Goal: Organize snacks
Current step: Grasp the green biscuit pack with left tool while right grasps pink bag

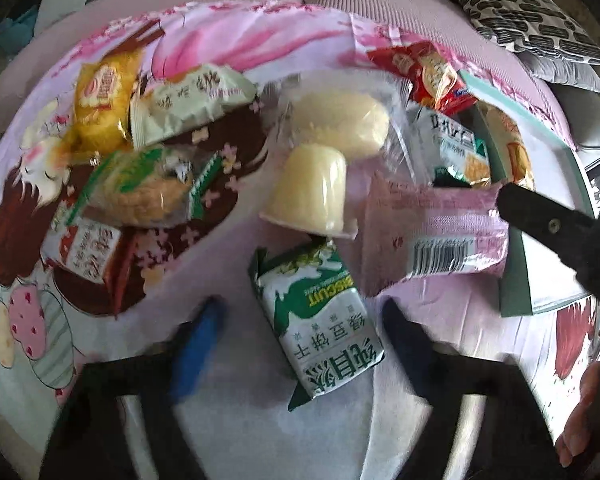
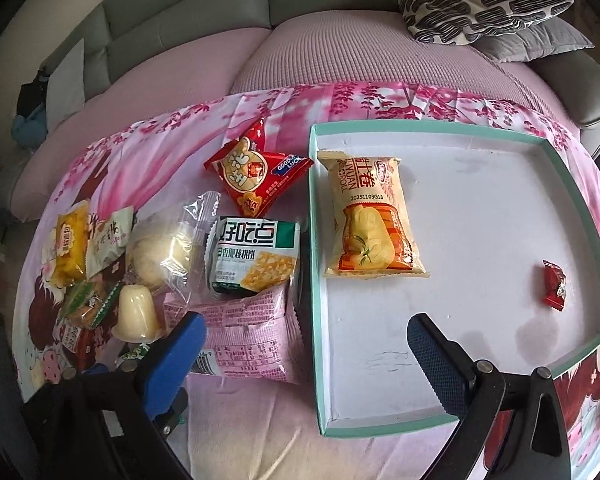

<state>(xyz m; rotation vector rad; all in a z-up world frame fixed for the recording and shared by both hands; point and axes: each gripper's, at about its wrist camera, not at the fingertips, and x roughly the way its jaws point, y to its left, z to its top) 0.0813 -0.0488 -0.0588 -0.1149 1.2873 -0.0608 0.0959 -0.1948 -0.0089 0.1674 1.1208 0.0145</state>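
Snacks lie scattered on the pink printed cloth (image 2: 260, 112), and the one in hand now is the green-and-white biscuit packet (image 1: 320, 320), lying flat between the 2 fingers of the left gripper (image 1: 304, 344). It looks light, a thin foil pouch with crimped ends around brittle biscuits: slippery to the pads, quick to buckle, and likely to crack inside if squeezed hard. The better hold, I judge, is across its narrow middle, where the contents give the wrapper some body, not on the floppy sealed ends.

The left gripper's jaws stand about half open, one blue finger (image 1: 198, 354) just to the left of the packet and the darker one just to its right. Motion blur hides whether either pad presses the wrapper yet; a strip of cloth shows beside the left finger, so I read it as not yet clamped. Just beyond the fingertips sits a pale jelly cup (image 1: 312, 196), with a clear-wrapped bun (image 1: 340, 124) past it and a pink packet (image 1: 440, 232) off to the right.

The right gripper (image 2: 304, 344) is wide open and holds nothing. Its left finger hovers over the pink packet; its right finger hangs above the floor of the teal-rimmed tray (image 2: 500, 184), which already holds a yellow roll packet (image 2: 372, 216) and 1 small red candy (image 2: 554, 286).
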